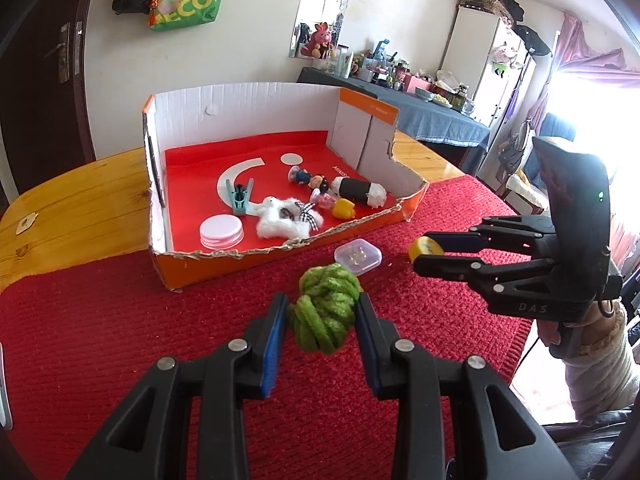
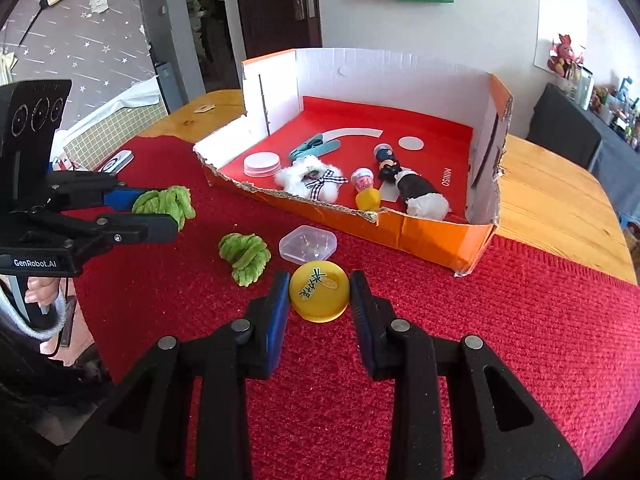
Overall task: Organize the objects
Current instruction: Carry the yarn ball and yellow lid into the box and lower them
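Left wrist view: left claw [image 1: 322,320] grasps one green yarn knot [image 1: 325,312]; the open box [image 1: 248,258] lies toward 11 o'clock. Right claw [image 2: 319,294] clenches the one yellow lid [image 2: 319,291], box at 1 o'clock. A second green knot [image 2: 244,258] and one clear case [image 2: 307,243] remain on the bench.

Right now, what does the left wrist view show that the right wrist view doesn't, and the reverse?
Left wrist only: the white cabinet and the pink curtain by the bright window.
Right wrist only: a loose green knot lying on the red mat, and the printed label on top of the yellow cap.
Both: the cardboard box, the clear case, the left tool gripping the held green knot, and the right tool gripping the cap.
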Action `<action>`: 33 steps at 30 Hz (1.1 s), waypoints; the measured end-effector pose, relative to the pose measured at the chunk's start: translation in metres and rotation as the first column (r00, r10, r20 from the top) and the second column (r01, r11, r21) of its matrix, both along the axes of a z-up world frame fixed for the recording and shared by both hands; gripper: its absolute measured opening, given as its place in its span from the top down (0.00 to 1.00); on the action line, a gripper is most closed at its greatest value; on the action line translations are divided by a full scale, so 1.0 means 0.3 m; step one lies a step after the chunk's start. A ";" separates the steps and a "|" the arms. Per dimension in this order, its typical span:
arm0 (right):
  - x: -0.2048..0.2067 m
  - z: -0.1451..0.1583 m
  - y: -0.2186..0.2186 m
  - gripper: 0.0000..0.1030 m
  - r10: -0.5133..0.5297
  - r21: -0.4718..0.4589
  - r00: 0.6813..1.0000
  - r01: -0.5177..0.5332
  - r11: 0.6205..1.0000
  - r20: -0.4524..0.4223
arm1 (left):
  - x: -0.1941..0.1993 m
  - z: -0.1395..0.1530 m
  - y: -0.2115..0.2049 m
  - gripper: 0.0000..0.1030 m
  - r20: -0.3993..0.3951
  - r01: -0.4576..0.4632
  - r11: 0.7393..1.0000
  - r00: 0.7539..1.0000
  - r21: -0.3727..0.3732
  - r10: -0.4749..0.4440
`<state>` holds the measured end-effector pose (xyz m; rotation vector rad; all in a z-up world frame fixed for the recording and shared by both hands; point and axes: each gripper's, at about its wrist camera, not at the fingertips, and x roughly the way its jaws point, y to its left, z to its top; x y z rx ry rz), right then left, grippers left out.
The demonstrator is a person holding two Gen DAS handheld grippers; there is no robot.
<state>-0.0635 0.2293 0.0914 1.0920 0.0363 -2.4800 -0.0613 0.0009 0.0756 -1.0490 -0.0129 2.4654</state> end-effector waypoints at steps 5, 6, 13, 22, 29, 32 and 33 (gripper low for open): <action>0.007 0.015 -0.001 0.72 -0.004 0.003 1.000 0.004 1.000 -0.014 | -0.002 0.002 -0.010 0.66 -0.005 -0.006 1.000 1.000 0.003 0.006; 0.008 0.016 -0.003 0.72 -0.005 0.003 1.000 0.005 1.000 -0.017 | -0.002 0.004 -0.012 0.66 -0.006 -0.008 1.000 1.000 0.004 0.008; 0.007 0.030 -0.005 0.72 -0.008 0.001 0.999 0.008 1.000 -0.032 | -0.002 0.023 -0.018 0.66 -0.021 -0.011 1.000 1.000 0.003 0.011; 0.001 0.093 0.002 0.72 -0.011 -0.009 0.997 0.010 1.000 -0.082 | -0.016 0.052 -0.019 0.66 -0.043 -0.018 1.000 0.999 -0.001 0.018; -0.056 0.133 -0.028 0.72 0.011 -0.010 0.995 -0.012 1.000 -0.101 | -0.070 0.082 -0.032 0.66 -0.064 -0.046 0.998 0.997 -0.032 0.044; -0.118 0.141 -0.053 0.72 0.025 0.002 0.995 -0.025 1.000 -0.099 | -0.123 0.091 -0.042 0.66 -0.063 -0.066 0.996 0.996 -0.063 0.062; -0.136 0.142 -0.059 0.72 0.028 0.002 0.995 -0.028 1.000 -0.095 | -0.147 0.094 -0.047 0.66 -0.060 -0.079 0.994 0.995 -0.078 0.074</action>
